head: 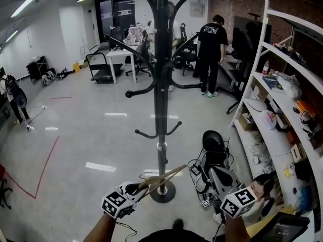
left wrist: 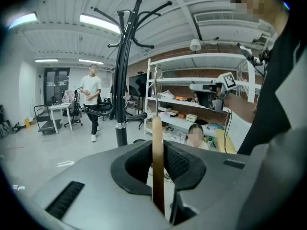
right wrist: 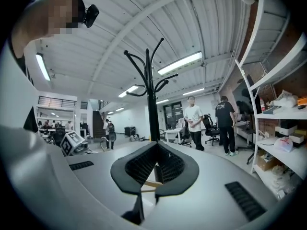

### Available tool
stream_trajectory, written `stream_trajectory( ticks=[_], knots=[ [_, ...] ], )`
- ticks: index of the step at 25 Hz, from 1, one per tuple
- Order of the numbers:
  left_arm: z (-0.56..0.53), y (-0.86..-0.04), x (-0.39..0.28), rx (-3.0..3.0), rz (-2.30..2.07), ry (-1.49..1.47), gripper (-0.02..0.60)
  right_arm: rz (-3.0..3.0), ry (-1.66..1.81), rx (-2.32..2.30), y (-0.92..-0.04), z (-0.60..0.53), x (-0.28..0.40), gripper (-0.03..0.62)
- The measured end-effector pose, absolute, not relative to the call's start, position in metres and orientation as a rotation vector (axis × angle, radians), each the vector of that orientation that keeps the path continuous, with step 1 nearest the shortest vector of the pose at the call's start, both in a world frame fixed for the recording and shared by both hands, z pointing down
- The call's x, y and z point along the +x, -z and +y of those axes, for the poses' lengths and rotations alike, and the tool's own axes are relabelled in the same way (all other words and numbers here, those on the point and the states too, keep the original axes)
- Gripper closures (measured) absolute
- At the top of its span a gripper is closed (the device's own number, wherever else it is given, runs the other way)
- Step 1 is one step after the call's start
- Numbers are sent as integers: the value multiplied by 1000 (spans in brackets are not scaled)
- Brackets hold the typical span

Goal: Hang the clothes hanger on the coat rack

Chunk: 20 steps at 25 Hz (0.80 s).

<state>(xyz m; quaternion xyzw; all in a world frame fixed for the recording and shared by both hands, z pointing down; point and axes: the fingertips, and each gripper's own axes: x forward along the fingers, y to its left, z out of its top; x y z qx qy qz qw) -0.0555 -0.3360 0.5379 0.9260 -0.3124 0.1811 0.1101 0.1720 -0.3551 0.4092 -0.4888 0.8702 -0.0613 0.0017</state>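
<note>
The black coat rack (head: 161, 84) stands straight ahead, its round base (head: 162, 191) on the floor just beyond both grippers. My left gripper (head: 143, 186) is shut on a wooden clothes hanger (head: 169, 176), whose bar slants up to the right, in front of the rack's pole. In the left gripper view the wooden bar (left wrist: 157, 176) stands upright between the pads of the left gripper (left wrist: 160, 150), and the rack (left wrist: 122, 80) is to the left. My right gripper (head: 211, 174) is to the right of the base. In its own view the right gripper (right wrist: 156, 150) is shut and faces the rack (right wrist: 152, 114).
White shelving (head: 272, 115) full of boxes runs down the right side. A black stool with cables (head: 214, 145) stands by it, and a person (head: 260, 185) is low beside the shelf. Another person in black (head: 211, 54) stands at the back near desks and a cart (head: 101, 67).
</note>
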Motion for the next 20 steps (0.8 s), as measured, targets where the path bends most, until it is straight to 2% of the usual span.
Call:
stream_trajectory(
  ticks=[10, 20],
  knots=[
    [-403, -571, -34, 2723, -792, -601, 529, 2787, 241, -1463, -420, -418, 177, 589],
    [-439, -588, -17, 2798, -528, -685, 529, 2738, 307, -1592, -429, -447, 175, 588]
  ],
)
